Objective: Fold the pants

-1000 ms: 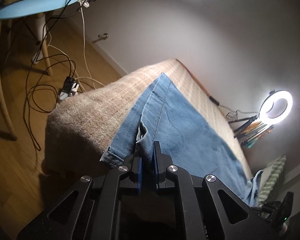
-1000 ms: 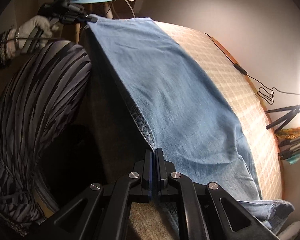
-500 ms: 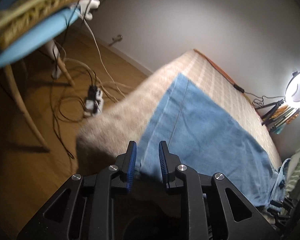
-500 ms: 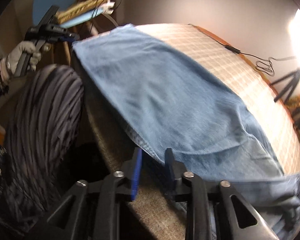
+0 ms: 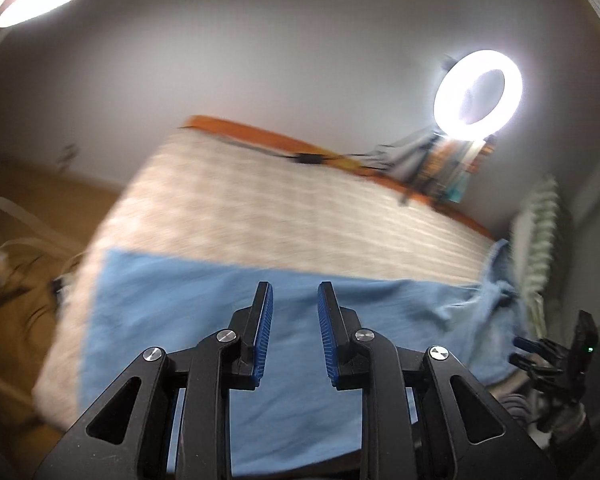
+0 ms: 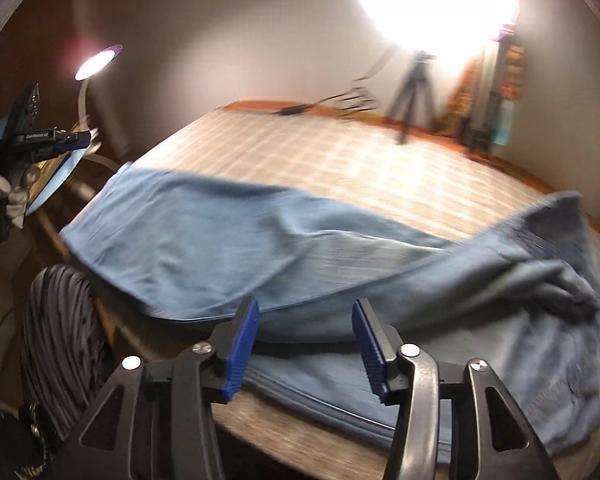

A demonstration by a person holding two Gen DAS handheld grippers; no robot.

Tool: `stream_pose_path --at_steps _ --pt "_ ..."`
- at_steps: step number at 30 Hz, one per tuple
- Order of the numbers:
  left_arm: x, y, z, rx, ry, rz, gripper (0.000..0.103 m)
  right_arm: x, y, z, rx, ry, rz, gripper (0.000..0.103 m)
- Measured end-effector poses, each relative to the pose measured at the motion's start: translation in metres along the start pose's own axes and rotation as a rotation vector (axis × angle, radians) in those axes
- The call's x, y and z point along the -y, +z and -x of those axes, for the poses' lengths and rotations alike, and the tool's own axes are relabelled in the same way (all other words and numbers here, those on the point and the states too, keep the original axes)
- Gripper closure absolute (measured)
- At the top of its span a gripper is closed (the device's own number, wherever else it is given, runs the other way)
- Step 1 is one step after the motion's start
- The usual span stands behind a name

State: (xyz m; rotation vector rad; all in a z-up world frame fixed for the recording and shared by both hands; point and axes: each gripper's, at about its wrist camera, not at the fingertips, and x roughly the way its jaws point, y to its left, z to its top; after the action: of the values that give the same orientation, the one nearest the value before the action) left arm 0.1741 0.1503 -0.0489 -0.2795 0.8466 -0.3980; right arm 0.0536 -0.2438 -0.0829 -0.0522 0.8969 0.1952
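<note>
Both claws are spread and hold nothing: the left claw [image 5: 292, 300] and right claw [image 6: 304, 316] hang above the blue pants [image 6: 228, 252], which lie along the near edge of the checked bed [image 6: 340, 160], waist bunched at 3 o'clock.

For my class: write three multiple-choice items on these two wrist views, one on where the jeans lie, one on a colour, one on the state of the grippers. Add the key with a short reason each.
1. Where do the jeans lie?
A. on the floor
B. on the bed
C. on a chair

2. What colour are the gripper pads?
A. red
B. green
C. blue

3. How do the left gripper and right gripper stand?
A. both open, holding nothing
B. both shut on denim
C. one open, one shut

Key: B, denim spreads over the checked cover; C, the pads are blue; A, a clear gap between each pair of fingers.
</note>
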Motion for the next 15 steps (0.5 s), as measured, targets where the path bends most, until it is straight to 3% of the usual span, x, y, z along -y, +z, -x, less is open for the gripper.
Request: stream_pose_path --at_steps 2,5,10,15 --pt "0.024 0.011 -0.018 -0.021 -0.053 -0.031 0.079 0.017 -0.001 0.005 0.007 -0.035 -0.039 0.049" --pt "0.07 0.026 -0.055 -0.077 -0.142 -0.094 0.053 0.046 -0.01 0.022 0.026 -0.103 -0.115 0.043" --pt "0.145 0.032 -0.116 -0.204 -0.233 -0.194 0.051 0.096 -0.022 0.043 0.052 -0.173 -0.231 0.042" --pt "0.218 0.03 -0.16 -0.277 -0.313 -0.293 0.051 0.14 -0.038 0.069 0.081 -0.222 -0.344 0.041"
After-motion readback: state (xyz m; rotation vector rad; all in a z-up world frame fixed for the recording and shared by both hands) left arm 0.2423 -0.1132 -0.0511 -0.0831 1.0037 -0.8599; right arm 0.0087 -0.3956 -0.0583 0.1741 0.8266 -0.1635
